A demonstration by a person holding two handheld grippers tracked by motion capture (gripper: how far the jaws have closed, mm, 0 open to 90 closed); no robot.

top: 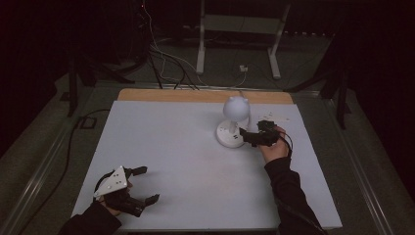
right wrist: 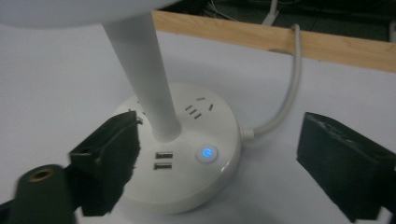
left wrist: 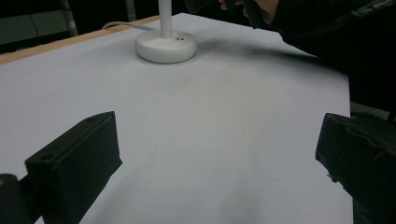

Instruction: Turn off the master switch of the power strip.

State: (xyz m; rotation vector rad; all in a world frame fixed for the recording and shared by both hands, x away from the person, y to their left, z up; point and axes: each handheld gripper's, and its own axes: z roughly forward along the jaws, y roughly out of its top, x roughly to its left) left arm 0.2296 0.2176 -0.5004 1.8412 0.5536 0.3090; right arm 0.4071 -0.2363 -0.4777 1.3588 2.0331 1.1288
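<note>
Two grippers are at work on the white tabletop (top: 195, 161), and we begin with the nearer one: the left gripper (top: 142, 185) sits at the near left corner, held by a hand in a dark sleeve, its jaws spread wide apart with nothing between them. In the left gripper view we see bare tabletop between those jaws and the lamp's base farther off. Farther out, right of centre, the right gripper (top: 243, 135) reaches in from the right, its jaws also open, their tips just beside the round white base (right wrist: 187, 154) of a small desk lamp (top: 234, 122). In the right gripper view we find one jaw over the base's near left edge and the other off to its right, above the tabletop. The base carries a lit blue button (right wrist: 208, 152), two USB ports (right wrist: 162, 161) and socket slots. A white cable (right wrist: 285, 98) runs from the base toward the wooden far edge (top: 205, 96). The lamp's round white head (top: 236, 107) stands above on a stem.
</note>
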